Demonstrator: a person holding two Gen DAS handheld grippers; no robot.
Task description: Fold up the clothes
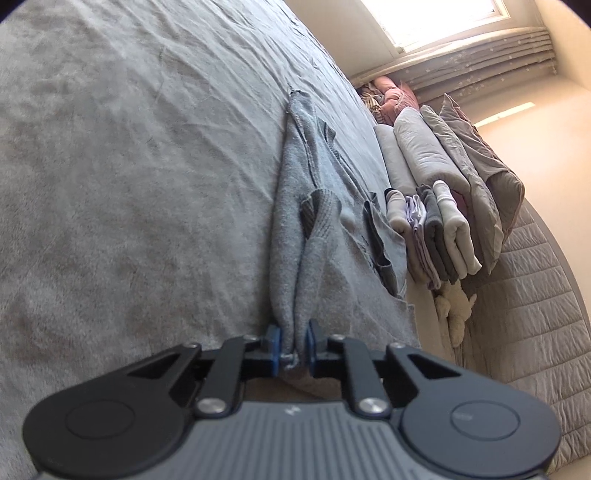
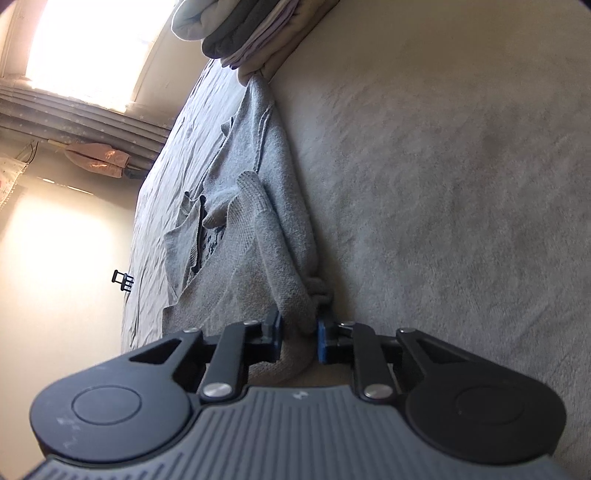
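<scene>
A grey knitted sweater (image 1: 306,206) lies stretched out on the bed, with a dark print partly showing in its folds. In the left wrist view my left gripper (image 1: 293,345) is shut on a bunched edge of the sweater, the blue pads pressing the fabric from both sides. In the right wrist view the same sweater (image 2: 258,221) runs away from my right gripper (image 2: 300,334), which is shut on another bunched edge of the knit. Both grippers sit low over the bed cover.
A stack of folded clothes (image 1: 432,229) stands on the bed beside the sweater, with pillows (image 1: 476,158) behind it; the same stack (image 2: 243,33) shows at the top of the right view. The grey bed cover (image 1: 129,184) spreads wide. A window (image 1: 436,18) and a wall lie beyond.
</scene>
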